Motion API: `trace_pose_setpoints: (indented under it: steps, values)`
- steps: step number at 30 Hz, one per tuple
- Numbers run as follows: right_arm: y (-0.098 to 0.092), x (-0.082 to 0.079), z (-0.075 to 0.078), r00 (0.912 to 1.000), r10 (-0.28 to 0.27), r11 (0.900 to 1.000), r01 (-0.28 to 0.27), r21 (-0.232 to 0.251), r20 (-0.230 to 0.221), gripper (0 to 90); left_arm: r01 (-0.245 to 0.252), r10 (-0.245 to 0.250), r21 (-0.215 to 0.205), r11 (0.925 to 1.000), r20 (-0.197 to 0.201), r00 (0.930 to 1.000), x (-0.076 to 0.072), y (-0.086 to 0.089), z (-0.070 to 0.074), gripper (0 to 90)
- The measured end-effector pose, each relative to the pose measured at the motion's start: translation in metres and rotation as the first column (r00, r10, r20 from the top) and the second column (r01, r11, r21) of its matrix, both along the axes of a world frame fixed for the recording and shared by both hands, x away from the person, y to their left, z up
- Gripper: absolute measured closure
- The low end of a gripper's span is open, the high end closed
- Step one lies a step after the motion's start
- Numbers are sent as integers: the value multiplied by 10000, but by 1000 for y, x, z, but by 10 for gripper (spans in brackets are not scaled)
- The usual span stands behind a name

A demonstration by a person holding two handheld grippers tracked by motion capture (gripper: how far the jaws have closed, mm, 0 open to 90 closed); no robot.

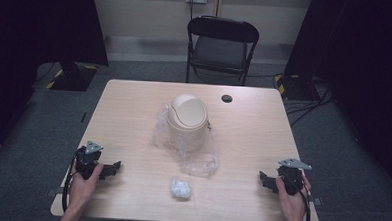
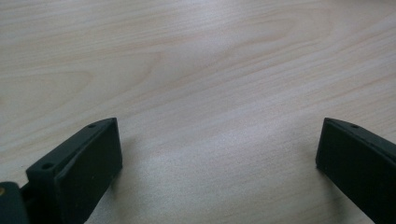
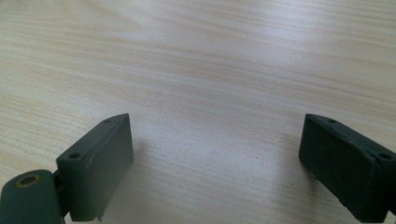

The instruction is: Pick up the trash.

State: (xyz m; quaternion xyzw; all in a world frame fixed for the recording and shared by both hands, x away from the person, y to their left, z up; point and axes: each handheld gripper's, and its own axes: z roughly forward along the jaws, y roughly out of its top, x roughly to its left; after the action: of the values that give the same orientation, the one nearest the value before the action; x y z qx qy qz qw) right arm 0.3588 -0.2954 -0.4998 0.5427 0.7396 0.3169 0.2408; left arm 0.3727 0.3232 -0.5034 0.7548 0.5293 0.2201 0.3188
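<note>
Resting wide open and empty at the table's (image 1: 134, 108) near corners, the left claw (image 1: 115, 167) and right claw (image 1: 264, 179) flank a crumpled plastic wad (image 1: 180, 188), likely light, soft, pinchable anywhere, lying before the swing-lid bin (image 1: 186, 121).

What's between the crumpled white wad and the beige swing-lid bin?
In the high view, loose clear plastic film lies between the crumpled white wad and the beige swing-lid bin, spreading from the bin's base; a strip of bare table separates film from wad.

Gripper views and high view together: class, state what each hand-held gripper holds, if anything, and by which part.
Nothing is held. The left hand-held gripper and the right hand-held gripper both stand open over bare table.
</note>
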Motion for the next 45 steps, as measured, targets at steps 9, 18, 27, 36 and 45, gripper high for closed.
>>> trace_pose_setpoints:
  steps: [9,18,27,36,45]
  values:
    - [2,-1,1,9997,234,9997,-234,97,10,134,2,-2,3,10000,-1,10000,0,0,0,0]
    - [10,1,11,9946,1027,9908,-1011,895,-139,148,15,-15,9,10000,-11,10000,0,0,0,0]
    - [35,1,24,9773,2113,9709,-2117,1121,152,139,-42,42,-49,10000,-1,10000,-1,-1,0,2]
    - [66,8,36,9460,3196,9395,-3238,1118,542,158,-47,47,-72,10000,6,10000,-1,-1,0,2]
    - [108,23,57,9035,4175,8973,-4268,1127,972,204,-43,43,-42,10000,-3,10000,-1,-1,0,1]
